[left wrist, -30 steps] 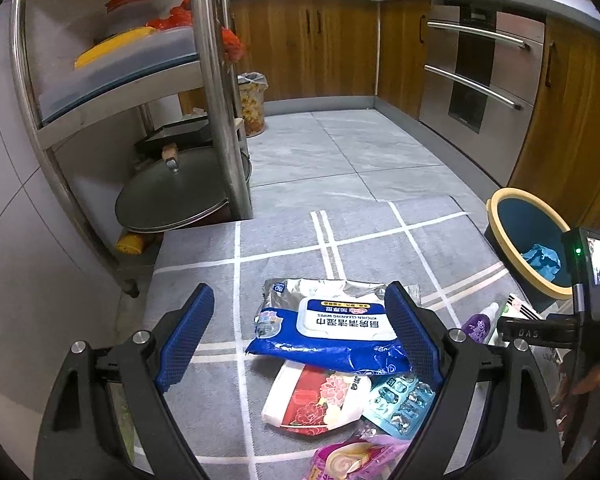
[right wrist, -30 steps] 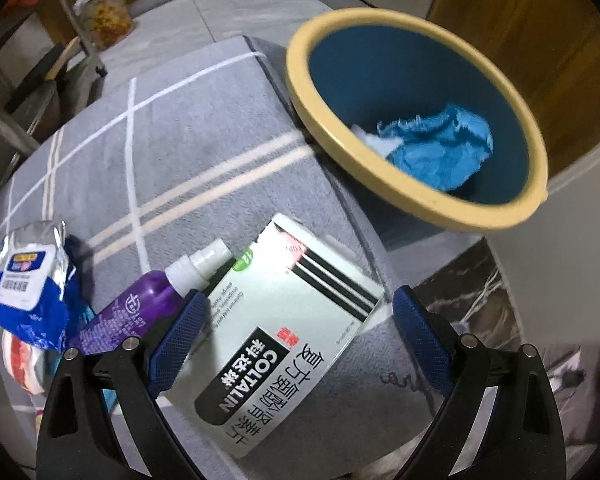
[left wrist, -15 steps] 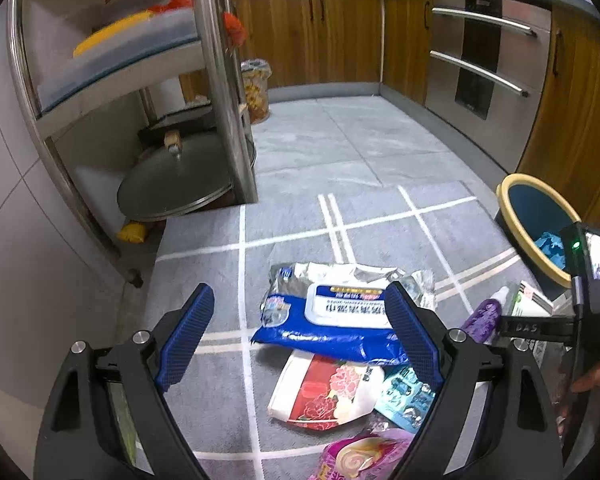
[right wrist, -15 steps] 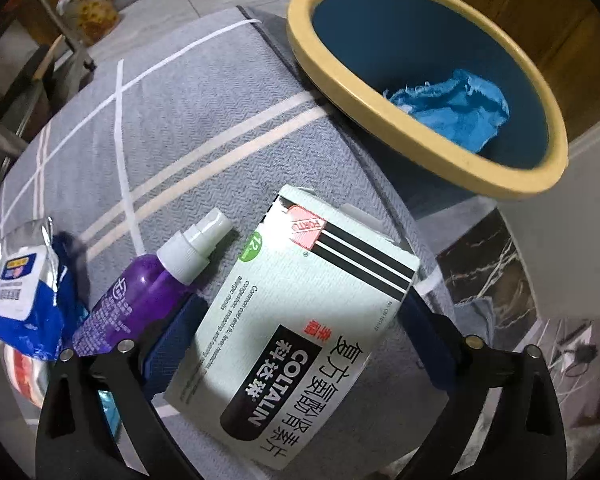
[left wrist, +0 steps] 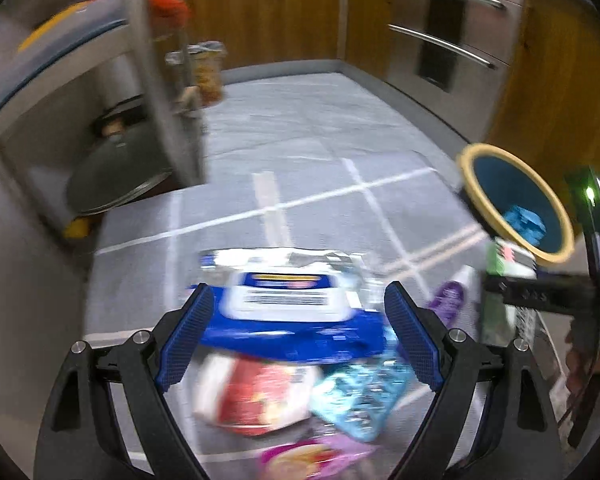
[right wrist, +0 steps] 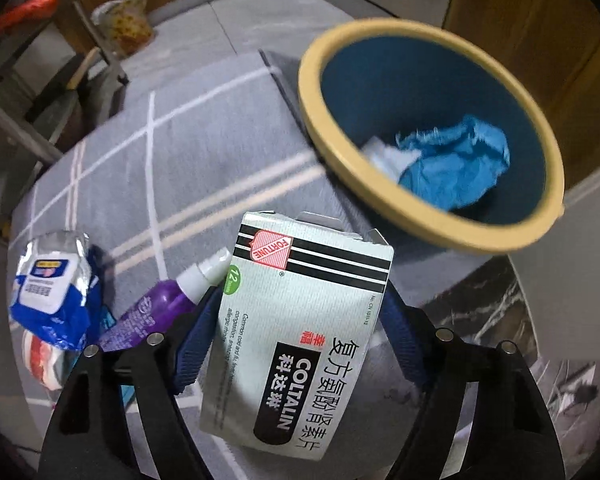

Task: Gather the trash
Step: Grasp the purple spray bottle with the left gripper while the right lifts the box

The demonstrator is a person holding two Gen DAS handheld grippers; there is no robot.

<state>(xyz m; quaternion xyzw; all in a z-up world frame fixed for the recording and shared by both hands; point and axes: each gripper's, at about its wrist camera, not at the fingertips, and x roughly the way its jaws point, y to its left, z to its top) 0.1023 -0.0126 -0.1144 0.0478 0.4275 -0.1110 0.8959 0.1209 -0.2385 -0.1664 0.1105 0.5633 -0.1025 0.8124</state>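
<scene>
Both views differ: right tool [right wrist: 296, 328] grips medicine box [right wrist: 300, 344]; left tool [left wrist: 300, 336] gapes empty.

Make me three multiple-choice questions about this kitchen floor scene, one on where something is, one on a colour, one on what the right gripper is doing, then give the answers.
1. Where is the crumpled blue wrapper?
A. On the rug
B. Inside the bin
C. On the metal rack

2. What colour is the bin's rim?
A. Yellow
B. Red
C. White

3. What is the right gripper doing?
A. Hanging empty
B. Gripping the purple spray bottle
C. Gripping the medicine box

Answers: 1 B, it lies against the bin's blue inner wall. 2 A, a pale yellow band rings the opening. 3 C, the jaws have just been closing, and the pads press both sides of the medicine box, now lifted off the rug.
</scene>
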